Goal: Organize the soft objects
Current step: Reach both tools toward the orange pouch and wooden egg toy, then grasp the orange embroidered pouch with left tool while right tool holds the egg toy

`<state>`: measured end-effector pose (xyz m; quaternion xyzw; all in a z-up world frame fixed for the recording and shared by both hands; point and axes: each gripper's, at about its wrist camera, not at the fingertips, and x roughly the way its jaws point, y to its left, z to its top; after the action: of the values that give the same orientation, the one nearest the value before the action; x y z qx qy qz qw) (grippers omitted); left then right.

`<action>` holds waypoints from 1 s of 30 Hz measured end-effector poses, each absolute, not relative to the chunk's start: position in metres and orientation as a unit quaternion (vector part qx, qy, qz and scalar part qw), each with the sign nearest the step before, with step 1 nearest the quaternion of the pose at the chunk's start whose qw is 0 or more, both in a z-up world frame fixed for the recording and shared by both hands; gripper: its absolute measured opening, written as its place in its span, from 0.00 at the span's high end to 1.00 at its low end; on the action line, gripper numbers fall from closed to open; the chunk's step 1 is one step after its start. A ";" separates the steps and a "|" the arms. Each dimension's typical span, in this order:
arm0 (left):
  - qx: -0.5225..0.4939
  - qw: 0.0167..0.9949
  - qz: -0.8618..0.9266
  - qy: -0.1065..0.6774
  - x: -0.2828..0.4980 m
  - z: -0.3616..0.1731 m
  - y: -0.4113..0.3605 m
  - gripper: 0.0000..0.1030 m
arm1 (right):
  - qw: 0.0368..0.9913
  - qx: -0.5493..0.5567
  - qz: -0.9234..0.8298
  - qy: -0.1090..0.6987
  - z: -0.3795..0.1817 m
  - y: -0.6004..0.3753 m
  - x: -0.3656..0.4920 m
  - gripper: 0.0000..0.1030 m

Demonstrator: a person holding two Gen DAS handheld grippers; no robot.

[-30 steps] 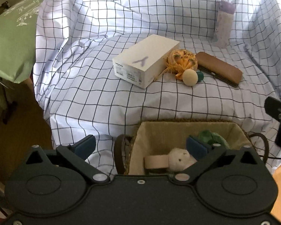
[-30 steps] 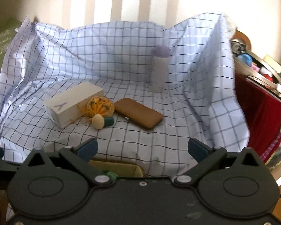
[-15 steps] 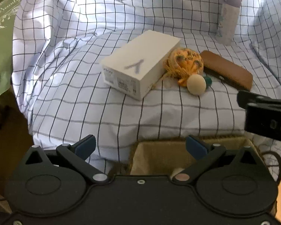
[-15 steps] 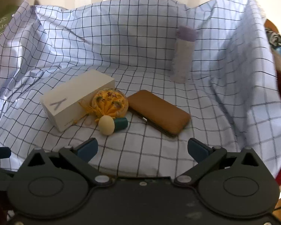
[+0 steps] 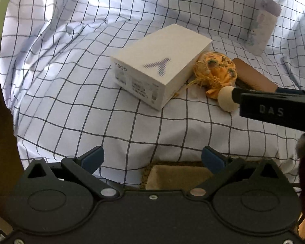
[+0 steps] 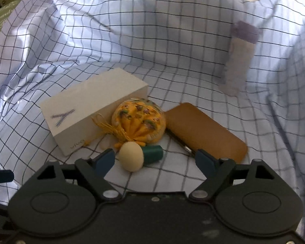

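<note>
On checked blue-white cloth (image 6: 172,65), our right gripper (image 6: 155,159), jaws spread, nears the soft, squashy cream-capped green-stemmed mushroom toy (image 6: 140,156), best pinched across its cap.

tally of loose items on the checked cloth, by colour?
White: 1, box
Orange-yellow: 1, pumpkin cushion
Cream and green: 1, mushroom toy
Brown: 1, case
Pale with purple cap: 1, bottle
Total: 5

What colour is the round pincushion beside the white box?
Orange-yellow pincushion with small floral prints; clearest in the right wrist view.
</note>
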<state>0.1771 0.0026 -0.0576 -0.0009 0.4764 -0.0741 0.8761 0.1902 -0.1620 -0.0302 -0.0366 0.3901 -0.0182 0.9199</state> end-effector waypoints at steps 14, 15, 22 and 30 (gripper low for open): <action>-0.039 0.867 -0.087 0.489 0.189 -0.065 0.014 0.11 | 0.907 -0.075 0.032 0.414 -0.058 -0.154 0.219 0.31; -0.039 0.868 -0.088 0.488 0.189 -0.065 0.014 0.11 | 0.906 -0.076 0.034 0.416 -0.060 -0.154 0.219 0.32; -0.034 0.876 -0.086 0.474 0.188 -0.061 0.012 0.12 | 0.901 -0.038 0.042 0.429 -0.063 -0.163 0.225 0.43; -0.030 0.884 -0.088 0.458 0.192 -0.044 0.004 0.12 | 0.912 -0.007 0.015 0.410 -0.045 -0.182 0.205 0.44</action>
<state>0.1924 0.0042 -0.0441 -0.0302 0.4575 -0.0876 0.8844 0.2046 -0.1817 -0.0450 -0.0072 0.4103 0.0148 0.9118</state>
